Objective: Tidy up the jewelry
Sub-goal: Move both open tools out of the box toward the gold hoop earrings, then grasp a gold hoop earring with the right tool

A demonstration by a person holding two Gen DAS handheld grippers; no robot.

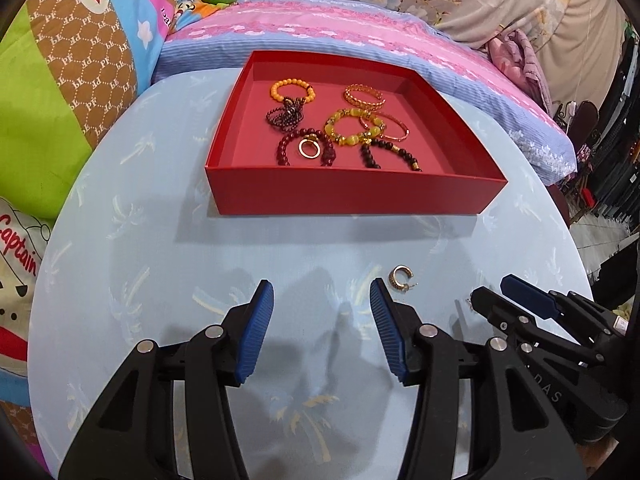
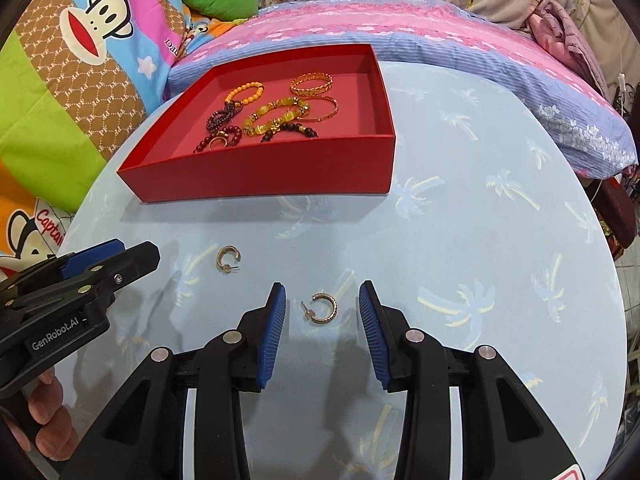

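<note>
Right wrist: right gripper jaws apart around an earring on the table, second earring at 10 o'clock, box at 12; left gripper also spread, empty.

We held both grippers low, side by side: left gripper spread wide, right gripper likewise.

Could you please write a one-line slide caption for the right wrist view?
Open right gripper brackets a gold hoop earring on the table; a second earring and red jewelry box lie beyond.
</note>
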